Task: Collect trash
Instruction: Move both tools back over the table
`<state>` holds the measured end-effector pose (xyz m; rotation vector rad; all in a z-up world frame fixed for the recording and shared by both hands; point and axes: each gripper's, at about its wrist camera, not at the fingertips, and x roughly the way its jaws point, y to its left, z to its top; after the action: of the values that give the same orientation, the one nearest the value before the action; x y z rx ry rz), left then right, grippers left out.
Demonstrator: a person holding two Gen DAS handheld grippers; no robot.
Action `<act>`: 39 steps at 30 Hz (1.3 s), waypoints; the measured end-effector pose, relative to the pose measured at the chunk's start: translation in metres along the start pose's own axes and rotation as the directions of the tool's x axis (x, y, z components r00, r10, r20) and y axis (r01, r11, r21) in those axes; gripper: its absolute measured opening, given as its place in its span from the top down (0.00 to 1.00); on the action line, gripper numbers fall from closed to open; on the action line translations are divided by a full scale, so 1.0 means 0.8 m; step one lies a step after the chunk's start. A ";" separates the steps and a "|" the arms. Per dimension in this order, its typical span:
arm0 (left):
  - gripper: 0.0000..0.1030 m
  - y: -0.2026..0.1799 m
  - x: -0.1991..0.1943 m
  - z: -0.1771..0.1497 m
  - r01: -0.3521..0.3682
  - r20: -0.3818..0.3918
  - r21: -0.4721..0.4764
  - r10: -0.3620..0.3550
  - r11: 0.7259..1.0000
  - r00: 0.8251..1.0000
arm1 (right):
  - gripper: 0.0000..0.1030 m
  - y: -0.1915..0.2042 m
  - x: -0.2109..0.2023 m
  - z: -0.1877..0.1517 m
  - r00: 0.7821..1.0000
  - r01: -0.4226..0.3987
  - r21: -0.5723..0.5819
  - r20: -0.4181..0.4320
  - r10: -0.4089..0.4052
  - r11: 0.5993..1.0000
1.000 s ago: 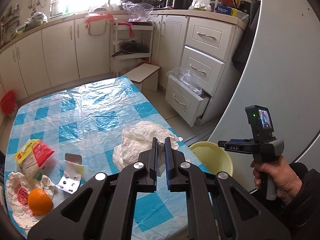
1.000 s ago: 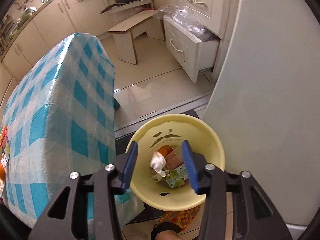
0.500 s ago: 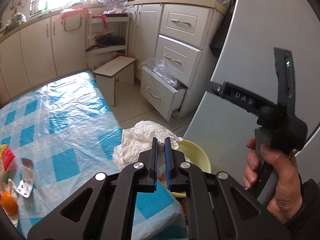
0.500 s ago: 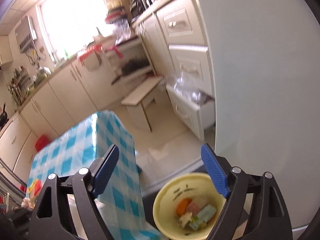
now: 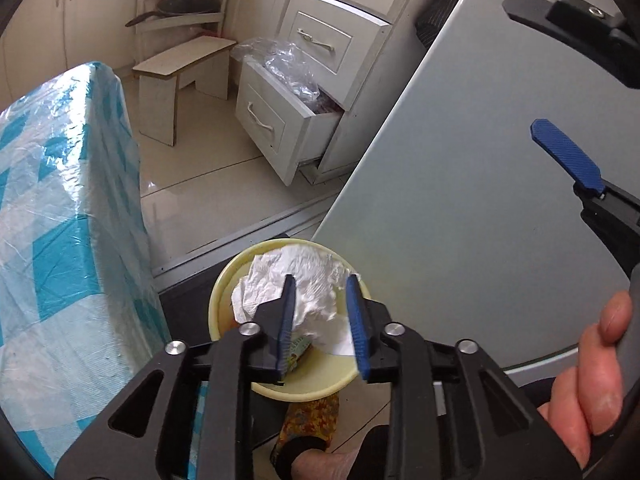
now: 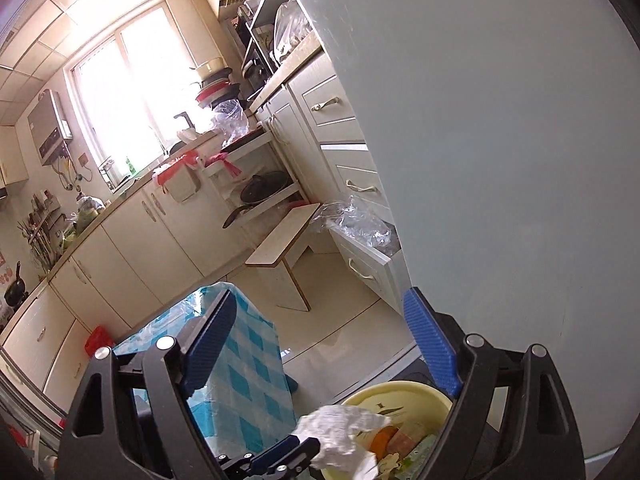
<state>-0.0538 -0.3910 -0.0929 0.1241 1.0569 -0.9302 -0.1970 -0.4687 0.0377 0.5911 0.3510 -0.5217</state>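
Note:
My left gripper is open above the yellow bin on the floor. A crumpled white paper wad hangs between its spread fingers, over the bin's mouth; I cannot tell whether it still touches them. My right gripper is wide open and empty, raised and pointing across the kitchen. In its view the bin shows low, with orange peel and packaging inside, and the paper wad at the left gripper's tips. The right gripper's blue fingers show at the right of the left wrist view.
The table with the blue checked cloth stands left of the bin. A grey fridge door rises on the right. An open drawer with plastic bags and a low wooden stool stand on the tiled floor beyond.
My left gripper carried the paper wad off the table to above the bin and opened. My right gripper tilted up away from the bin and opened wider.

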 end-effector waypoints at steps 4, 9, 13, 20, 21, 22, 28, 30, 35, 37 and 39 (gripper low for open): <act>0.42 0.013 -0.023 0.004 0.048 0.054 -0.056 -0.045 0.997 0.998 | 0.20 0.007 -0.002 0.000 1.000 -0.012 -0.002 0.005 0.012 1.000; 0.30 0.043 -0.068 0.003 0.087 0.122 -0.124 -0.072 0.988 0.990 | 0.18 0.020 -0.004 -0.002 0.999 -0.019 -0.014 0.025 0.020 1.000; 0.29 0.071 -0.107 -0.008 0.050 0.163 -0.144 -0.026 0.988 0.986 | 0.16 0.030 0.001 -0.004 1.000 -0.028 -0.025 0.014 0.028 0.999; 0.25 0.138 -0.186 -0.047 -0.089 0.220 -0.198 0.133 0.976 0.966 | 0.15 0.065 0.014 -0.018 0.997 -0.073 -0.092 -0.043 0.069 0.993; 0.25 0.146 -0.197 -0.052 -0.115 0.223 -0.201 0.160 0.973 0.962 | 0.14 0.069 0.016 -0.020 0.996 -0.077 -0.101 -0.048 0.072 0.992; 0.25 0.155 -0.209 -0.058 -0.147 0.226 -0.205 0.193 0.968 0.955 | 0.14 0.074 0.017 -0.022 0.996 -0.082 -0.111 -0.056 0.076 0.990; 0.24 0.206 -0.282 -0.093 -0.308 0.249 -0.221 0.359 0.925 0.899 | 0.13 0.108 0.033 -0.038 0.989 -0.113 -0.181 -0.115 0.093 0.977; 0.23 0.226 -0.308 -0.108 -0.370 0.248 -0.230 0.421 0.900 0.872 | 0.13 0.116 0.037 -0.044 0.986 -0.123 -0.197 -0.134 0.098 0.973; 0.22 0.285 -0.343 -0.136 -0.480 0.206 -0.270 0.537 0.835 0.818 | 0.13 0.145 0.048 -0.063 0.974 -0.162 -0.248 -0.197 0.114 0.955; 0.22 0.310 -0.346 -0.145 -0.492 0.172 -0.298 0.552 0.818 0.816 | 0.13 0.161 0.051 -0.072 0.967 -0.186 -0.273 -0.224 0.126 0.944; 0.22 0.332 -0.343 -0.153 -0.493 0.133 -0.329 0.557 0.805 0.820 | 0.13 0.180 0.057 -0.083 0.955 -0.218 -0.297 -0.261 0.141 0.930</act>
<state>0.0040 0.0004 -0.0283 0.0696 0.8640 -0.2680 -0.0907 -0.3428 0.0284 0.3611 0.5893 -0.2067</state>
